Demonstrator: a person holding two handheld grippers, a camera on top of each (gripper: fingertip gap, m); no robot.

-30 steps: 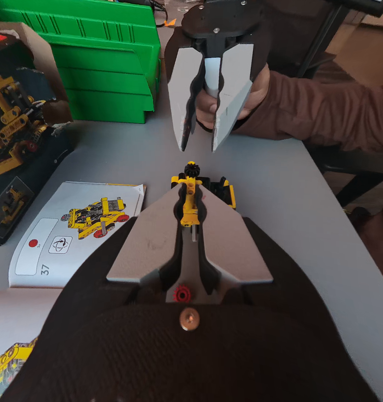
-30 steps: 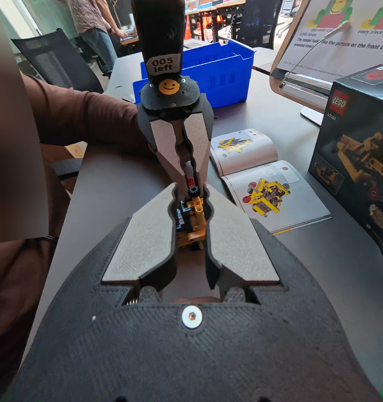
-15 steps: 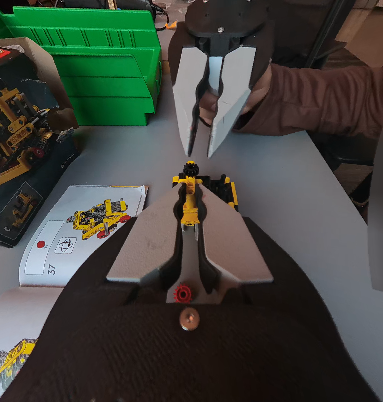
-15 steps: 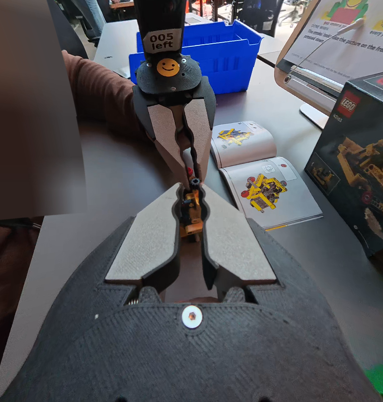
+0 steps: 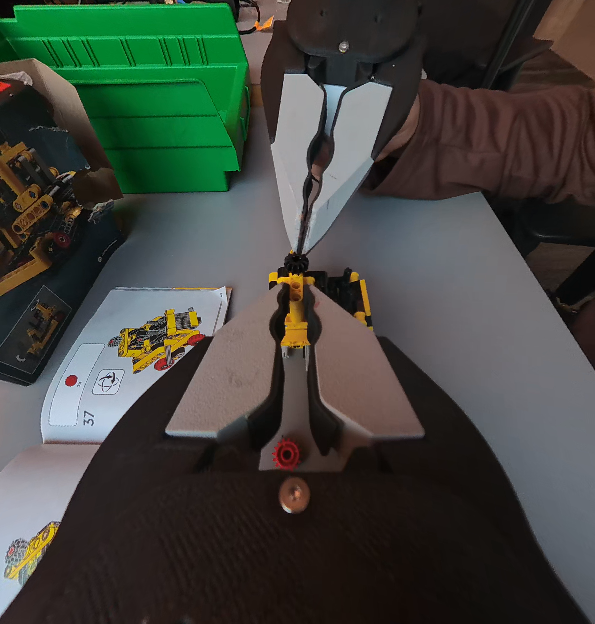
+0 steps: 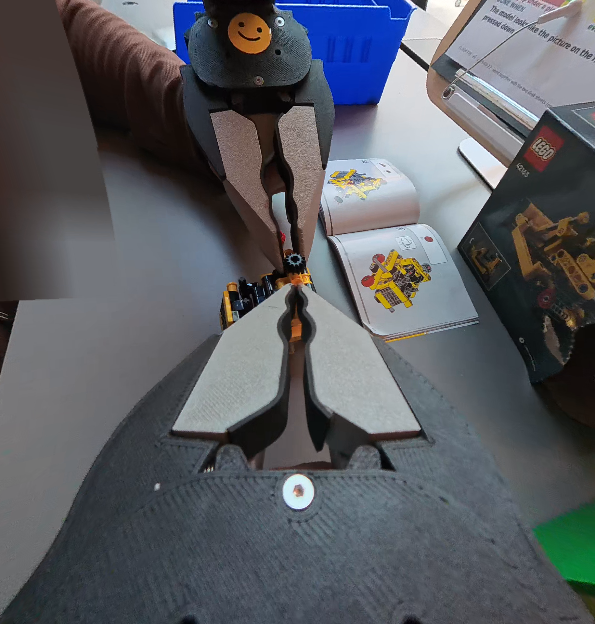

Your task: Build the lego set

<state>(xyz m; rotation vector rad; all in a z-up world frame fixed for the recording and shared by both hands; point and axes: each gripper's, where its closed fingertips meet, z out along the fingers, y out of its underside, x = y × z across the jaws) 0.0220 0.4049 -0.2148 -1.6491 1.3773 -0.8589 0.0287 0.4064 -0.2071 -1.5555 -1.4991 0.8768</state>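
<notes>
A small yellow and black lego model (image 5: 343, 290) stands on the grey table (image 5: 441, 304), with a black gear (image 5: 296, 263) on its top end. My left gripper (image 5: 294, 288) is shut on the model's yellow beam. My right gripper (image 5: 299, 248) reaches in from the far side, shut, with its tips touching the model right at the gear. I cannot tell if it pinches a part. In the right wrist view the right gripper (image 6: 297, 288) meets the left gripper (image 6: 291, 261) at the gear (image 6: 295, 261) on the model (image 6: 245, 297). A loose red gear (image 5: 286, 452) lies under the left gripper.
An open instruction booklet (image 5: 137, 354) and the set's dark box (image 5: 29, 219) lie left of the model, with a green bin (image 5: 137, 101) behind. The right wrist view shows a blue bin (image 6: 350, 50) and a clipboard stand (image 6: 491, 84). A brown sleeve (image 5: 508, 141) rests at the table edge. Less than 4 cm separates the two grippers' tips.
My right gripper has closed from open and moved in until its tips touch the model at the black gear. The left gripper has kept its hold on the model.
</notes>
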